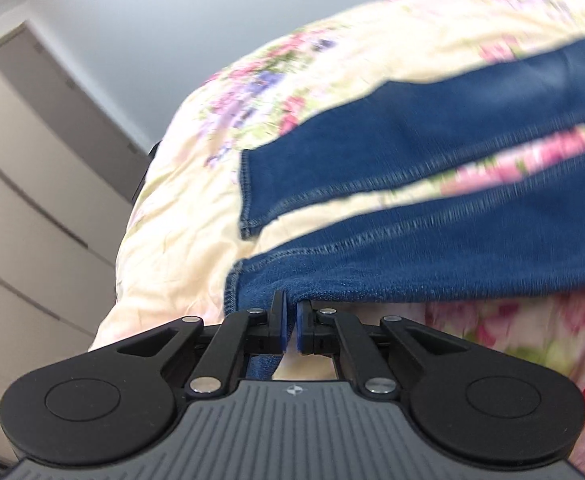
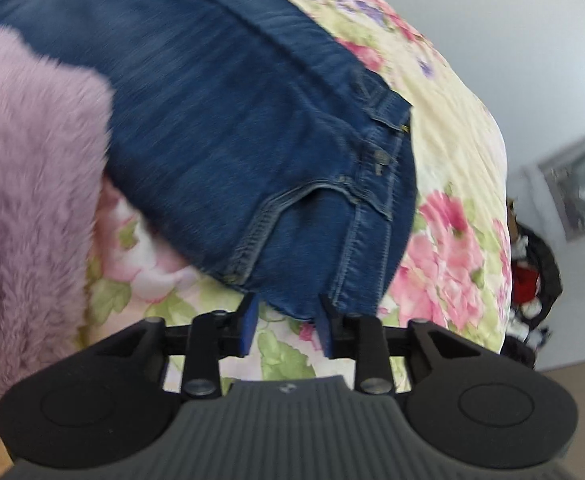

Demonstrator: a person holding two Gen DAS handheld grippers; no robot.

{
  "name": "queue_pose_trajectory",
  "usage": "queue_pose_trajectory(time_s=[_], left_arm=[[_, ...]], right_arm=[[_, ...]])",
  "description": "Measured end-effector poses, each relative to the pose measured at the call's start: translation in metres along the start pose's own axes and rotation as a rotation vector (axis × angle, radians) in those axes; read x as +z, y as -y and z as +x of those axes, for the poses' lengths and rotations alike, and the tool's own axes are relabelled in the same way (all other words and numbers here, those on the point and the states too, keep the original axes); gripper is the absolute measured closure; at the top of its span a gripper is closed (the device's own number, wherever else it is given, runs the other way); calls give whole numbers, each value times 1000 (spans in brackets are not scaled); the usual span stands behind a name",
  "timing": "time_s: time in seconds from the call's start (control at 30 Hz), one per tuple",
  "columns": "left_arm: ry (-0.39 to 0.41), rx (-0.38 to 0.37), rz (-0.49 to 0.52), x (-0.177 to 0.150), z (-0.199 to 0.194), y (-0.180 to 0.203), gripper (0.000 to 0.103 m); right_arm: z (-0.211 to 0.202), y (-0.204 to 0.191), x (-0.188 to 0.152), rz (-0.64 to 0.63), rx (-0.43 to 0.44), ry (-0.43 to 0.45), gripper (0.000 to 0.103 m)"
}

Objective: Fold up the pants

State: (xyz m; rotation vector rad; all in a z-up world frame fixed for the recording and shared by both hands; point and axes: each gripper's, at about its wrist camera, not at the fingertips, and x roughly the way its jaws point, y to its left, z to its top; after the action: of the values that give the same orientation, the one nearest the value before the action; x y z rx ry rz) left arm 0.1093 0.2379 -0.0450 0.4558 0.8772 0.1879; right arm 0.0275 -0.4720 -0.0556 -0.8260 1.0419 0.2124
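Observation:
Blue denim pants lie on a floral bedspread (image 1: 180,220). In the left wrist view the two legs (image 1: 412,152) stretch off to the right, with their hems near me. My left gripper (image 1: 291,314) is shut on the hem corner of the nearer leg (image 1: 452,256), and some denim shows under its fingers. In the right wrist view the waist end of the pants (image 2: 232,140) reaches down to my right gripper (image 2: 288,320). Its jaws stand apart, the lower edge of the denim lies just between the fingertips, and the pads do not press on it.
A person's fluffy pink sleeve (image 2: 24,200) fills the left of the right wrist view. Beige wardrobe drawers (image 1: 20,200) and a door (image 1: 64,100) stand past the bed's left edge. A dark bag of things (image 2: 532,272) sits on the floor to the right.

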Motion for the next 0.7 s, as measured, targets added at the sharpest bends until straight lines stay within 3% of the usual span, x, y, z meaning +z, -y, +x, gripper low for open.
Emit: queue_pose_trajectory(time_s=[0.2,0.27,0.33,0.43,0.7], left_arm=[[-2,-10,-151,10,-13,-17,99],[2,-6,-174,10,-19,-20,99],[1,-8,-190,11,-20,-21,100],[5,-32,-228,13,-16,-28,99],[15,-3,-309,35,-3,-47,100]], right_arm=[[17,-32,-6,-168,-63,51,62],[23,-39,-6,-188,-75,62,64],[25,-40,-8,-197,-95,75,77],[16,-33,-8,-142,-98,104,87],[-29,25,24,88,-202,276,92]])
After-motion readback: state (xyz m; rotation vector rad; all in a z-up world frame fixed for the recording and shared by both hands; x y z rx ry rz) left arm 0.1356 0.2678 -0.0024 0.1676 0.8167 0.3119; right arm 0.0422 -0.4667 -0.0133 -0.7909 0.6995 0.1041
